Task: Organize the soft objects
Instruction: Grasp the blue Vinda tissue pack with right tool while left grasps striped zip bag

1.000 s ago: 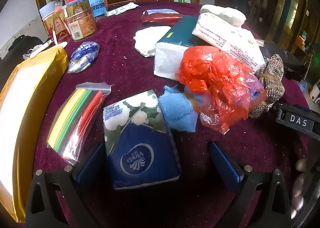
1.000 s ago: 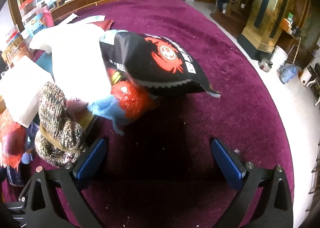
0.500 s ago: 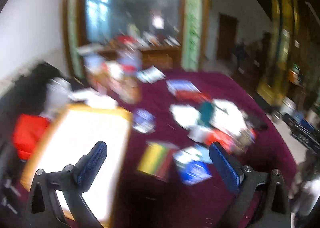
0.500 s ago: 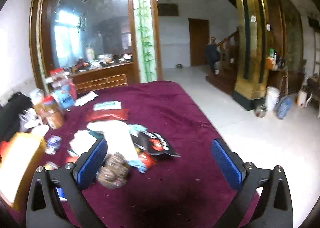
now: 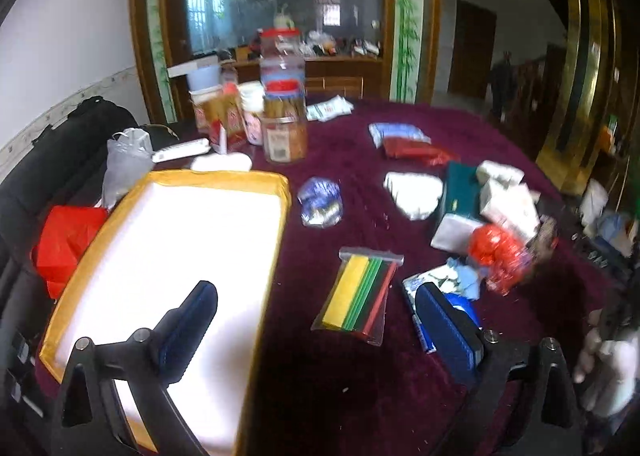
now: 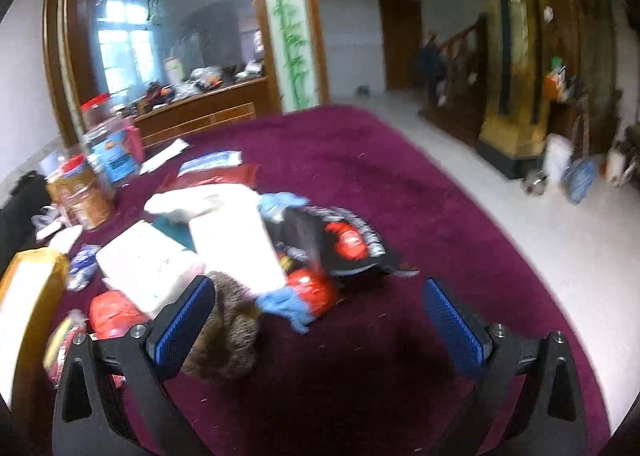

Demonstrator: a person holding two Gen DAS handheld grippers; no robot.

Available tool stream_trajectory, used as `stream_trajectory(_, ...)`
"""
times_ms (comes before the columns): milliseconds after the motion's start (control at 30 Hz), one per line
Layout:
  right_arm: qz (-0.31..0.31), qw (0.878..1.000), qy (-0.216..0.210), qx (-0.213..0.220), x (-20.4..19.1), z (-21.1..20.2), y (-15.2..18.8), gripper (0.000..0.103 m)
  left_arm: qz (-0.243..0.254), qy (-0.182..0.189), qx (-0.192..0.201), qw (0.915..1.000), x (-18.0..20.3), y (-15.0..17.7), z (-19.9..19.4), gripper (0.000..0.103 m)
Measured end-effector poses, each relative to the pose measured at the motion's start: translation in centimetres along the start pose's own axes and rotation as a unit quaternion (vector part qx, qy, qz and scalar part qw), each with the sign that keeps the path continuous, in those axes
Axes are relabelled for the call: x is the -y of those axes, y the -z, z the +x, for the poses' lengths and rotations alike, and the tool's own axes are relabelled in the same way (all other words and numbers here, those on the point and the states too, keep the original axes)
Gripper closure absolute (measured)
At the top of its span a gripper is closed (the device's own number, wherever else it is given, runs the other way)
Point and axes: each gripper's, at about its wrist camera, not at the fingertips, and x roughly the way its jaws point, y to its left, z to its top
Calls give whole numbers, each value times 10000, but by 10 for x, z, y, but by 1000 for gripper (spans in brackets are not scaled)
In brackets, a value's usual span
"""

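A pile of soft things lies on the purple tablecloth: a red plastic bag (image 5: 496, 252), a blue cloth (image 5: 466, 280), white tissue packs (image 5: 508, 204) and a flowered blue tissue pack (image 5: 424, 282). My left gripper (image 5: 320, 324) hangs open above the table, left of the pile, its left finger over the yellow-rimmed tray (image 5: 216, 175). My right gripper (image 6: 318, 322) is open too, holding nothing. Ahead of it lie a brown knitted item (image 6: 228, 332), the blue cloth (image 6: 284, 304), a white tissue pack (image 6: 236, 244) and a black snack bag (image 6: 344, 244).
A zip bag of coloured strips (image 5: 360, 296) lies between tray and pile. Snack jars (image 5: 284, 128) stand at the table's far side, with a blue-silver packet (image 5: 320, 200), a white cloth (image 5: 414, 192) and a red packet (image 5: 412, 148) nearer. A hand (image 5: 600, 356) shows at the right edge.
Both grippers have risen up and back from close over the pile, then come slightly lower again. Their jaws stayed open. The objects on the table have not moved.
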Motion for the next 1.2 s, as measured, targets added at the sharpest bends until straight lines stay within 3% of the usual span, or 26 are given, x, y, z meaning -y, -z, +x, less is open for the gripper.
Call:
stream_trajectory(100, -113, 9999, -46, 35, -4, -2, 3, 0, 146, 146, -329, 9992, 10, 3, 29, 2)
stream_trajectory(233, -191, 9996, -192, -125, -9, 3, 8, 0, 556, 25, -761, 9955, 24, 6, 64, 8)
stream_trajectory(333, -170, 9994, -236, -169, -8, 4, 8, 0, 478, 227, -1067, 9929, 19, 4, 82, 19)
stream_trajectory(467, -122, 9995, -219, -188, -8, 4, 7, 0, 373, 463, -1379, 9887, 12, 3, 98, 21)
stream_trajectory(800, -256, 9995, -114, -136, -14, 3, 5, 0, 694, 240, -1433, 9869, 32, -4, 114, 21)
stream_trajectory(833, -280, 9995, -95, -116, -15, 2, 5, 0, 641, 235, -1429, 9874, 31, -4, 114, 23)
stream_trajectory(900, -331, 9994, -79, -80, -17, 1, 6, 0, 539, 251, -1386, 9886, 29, -5, 112, 38)
stream_trajectory(933, -353, 9993, -72, -62, -17, 0, 6, 0, 523, 306, -1333, 9892, 28, -6, 108, 62)
stream_trajectory(1000, -424, 9991, -34, -5, -20, -2, 7, 0, 265, 747, -1396, 9870, 24, -6, 102, 62)
stream_trajectory(1100, -561, 9984, 6, 79, -26, -5, 9, 0, -75, 1049, -1156, 9877, 16, -6, 80, 62)
stream_trajectory(1200, -742, 9969, -9, 249, -34, -17, 10, 0, -471, 1499, -941, 9831, 3, -5, 53, 62)
